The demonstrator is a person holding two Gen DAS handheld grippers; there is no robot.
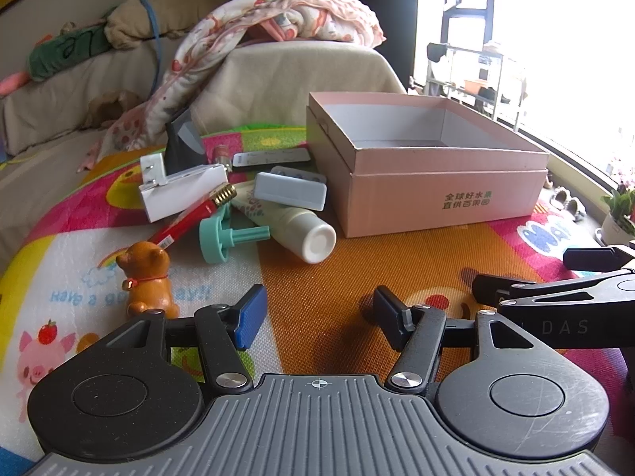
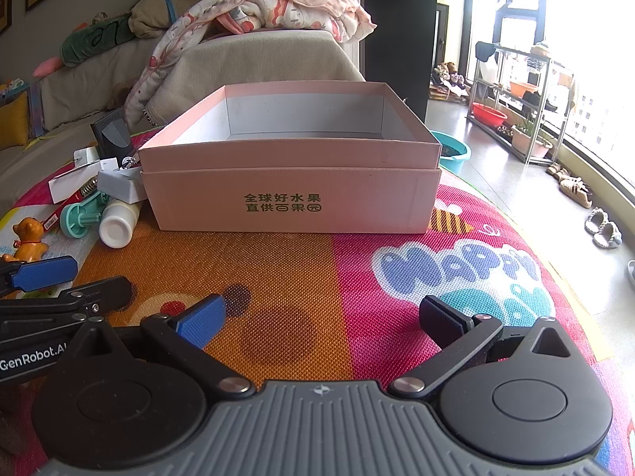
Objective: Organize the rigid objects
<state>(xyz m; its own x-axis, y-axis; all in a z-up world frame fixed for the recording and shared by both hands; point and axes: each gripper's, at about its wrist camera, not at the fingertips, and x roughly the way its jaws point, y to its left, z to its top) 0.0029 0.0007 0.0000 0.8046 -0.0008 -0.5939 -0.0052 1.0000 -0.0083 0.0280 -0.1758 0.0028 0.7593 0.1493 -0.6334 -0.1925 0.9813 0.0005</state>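
Right wrist view — pink box point(image 2: 289, 202) reads "全球好水果 直供百果园".

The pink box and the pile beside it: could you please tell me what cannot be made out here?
- Pink box floor: near part hidden by its front wall, both views.
- Remote: labels too small, left wrist view.
- Red tube: partly under the white carton.
- Orange bear: faces away; cut off in right wrist view.

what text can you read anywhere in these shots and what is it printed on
"全球好水果 / 直供百果园": front of the pink box.
"HAPPY": play mat.
"Have a g... ay!!": mat, left wrist view, partly hidden by the bear figurine.
"GenRobot.AI": left gripper body, seen from the right wrist view.
"DAS": right gripper body, seen from the left wrist view; cut off.
Red tube label: too small to read.
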